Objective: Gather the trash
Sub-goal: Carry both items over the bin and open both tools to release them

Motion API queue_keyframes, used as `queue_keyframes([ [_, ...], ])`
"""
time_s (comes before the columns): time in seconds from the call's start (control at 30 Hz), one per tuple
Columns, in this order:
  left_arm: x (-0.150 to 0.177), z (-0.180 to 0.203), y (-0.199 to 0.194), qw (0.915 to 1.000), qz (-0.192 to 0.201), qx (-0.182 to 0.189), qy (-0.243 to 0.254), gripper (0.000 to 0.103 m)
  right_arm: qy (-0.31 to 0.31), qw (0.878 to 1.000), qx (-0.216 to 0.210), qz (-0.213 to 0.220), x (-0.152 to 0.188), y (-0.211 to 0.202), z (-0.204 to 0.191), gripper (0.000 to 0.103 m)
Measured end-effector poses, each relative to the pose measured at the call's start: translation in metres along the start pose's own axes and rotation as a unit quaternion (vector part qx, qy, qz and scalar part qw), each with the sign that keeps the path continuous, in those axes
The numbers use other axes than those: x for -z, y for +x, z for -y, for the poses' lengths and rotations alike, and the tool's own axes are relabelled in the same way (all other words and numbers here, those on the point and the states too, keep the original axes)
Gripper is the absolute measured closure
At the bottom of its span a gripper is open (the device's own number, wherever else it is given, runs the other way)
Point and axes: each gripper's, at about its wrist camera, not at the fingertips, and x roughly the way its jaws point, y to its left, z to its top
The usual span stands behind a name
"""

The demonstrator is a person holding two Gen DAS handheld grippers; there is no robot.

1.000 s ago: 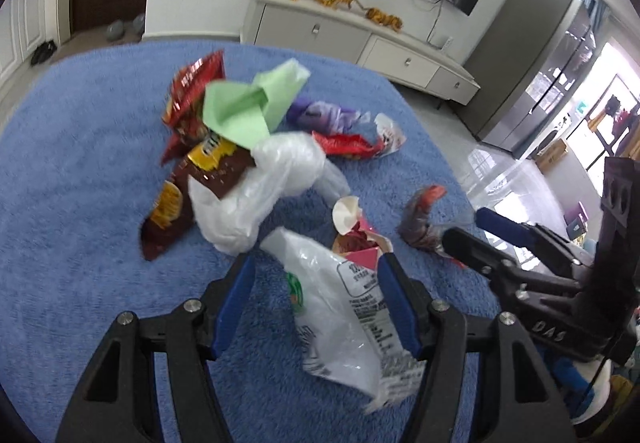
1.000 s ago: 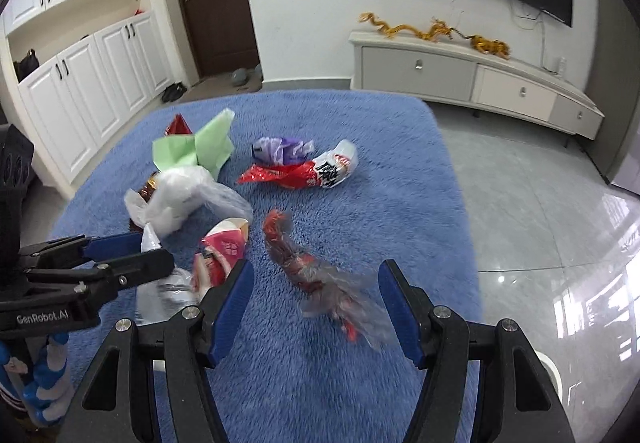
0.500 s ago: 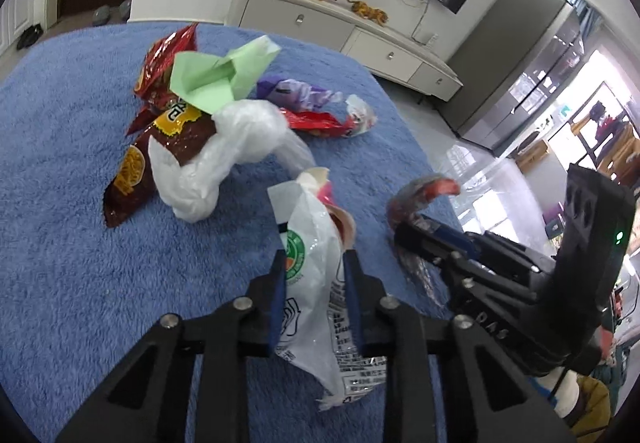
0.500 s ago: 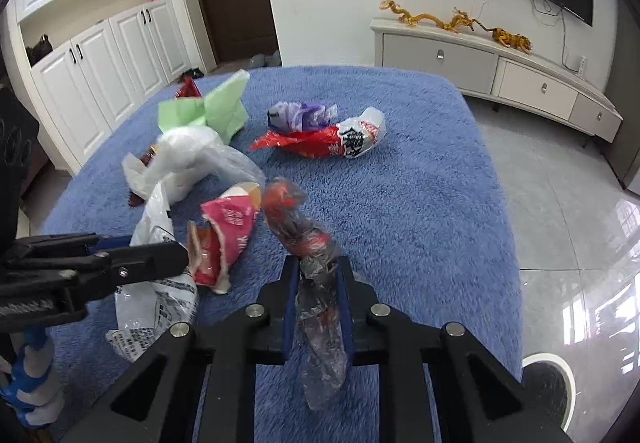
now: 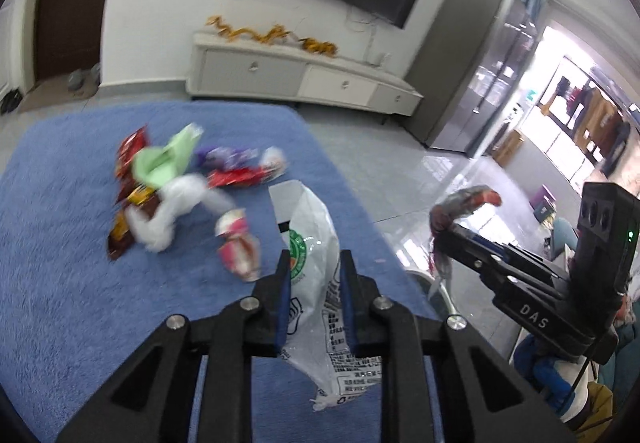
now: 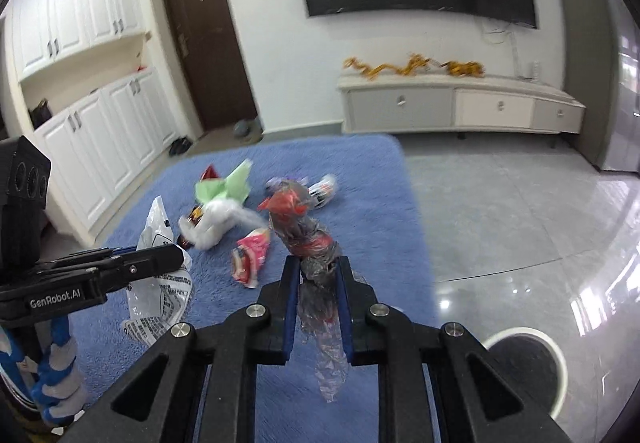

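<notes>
In the left wrist view, the heap of litter is lying at the middle left of the frame on the blue rug (image 5: 72,283): a red snack wrapper (image 5: 130,149), a sheet of green paper (image 5: 164,159), a brown and yellow packet (image 5: 120,235), a crumpled white plastic bag (image 5: 176,207), a purple wrapper (image 5: 224,157), a red and white packet (image 5: 244,175) and, nearest the camera, a pink and white wrapper (image 5: 238,247). They are resting loose and bunched together, probably waiting their turn.

At the lower middle, the left tool (image 5: 313,267) is closing on a white printed plastic bag (image 5: 312,227), its blue pads pinching the film about halfway along, so the top is standing up past the tips and the printed tail is drooping below, clear of the rug. At the right of the frame, the right tool (image 5: 442,233) is clenched on a twisted clear and red wrapper (image 5: 464,201), which is curling over its tip above the grey tiled floor (image 5: 400,183).

In the right wrist view, the same wrapper (image 6: 300,223) is being squeezed at its narrow waist, a sensible hold on slippery film. At the lower right, a round white-rimmed bin (image 6: 524,367) is standing on the tiles, probably where both pieces are heading.
</notes>
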Motion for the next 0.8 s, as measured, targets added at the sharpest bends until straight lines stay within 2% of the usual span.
queue_keyframes([
  [0.17, -0.013, 0.060, 0.017, 0.9983, -0.008, 0.028, 0.050, 0.083, 0.037, 0.998, 0.055, 0.021, 0.009, -0.039, 0.050, 0.086],
  [0.33, -0.016, 0.128, 0.065, 0.9925, -0.045, 0.051, 0.102, 0.083, 0.094, 0.990, 0.101, 0.013, 0.031, -0.052, 0.110, 0.086],
  [0.53, -0.006, 0.198, 0.137, 0.9827, -0.090, 0.062, 0.150, 0.080, 0.161, 0.976, 0.143, -0.021, 0.068, -0.041, 0.181, 0.086],
  [0.67, 0.007, 0.230, 0.189, 0.9748, -0.132, 0.068, 0.166, 0.080, 0.204, 0.965, 0.157, -0.046, 0.095, -0.024, 0.225, 0.085],
  [0.8, 0.024, 0.254, 0.237, 0.9680, -0.164, 0.067, 0.178, 0.073, 0.237, 0.955, 0.162, -0.070, 0.121, -0.010, 0.261, 0.085],
])
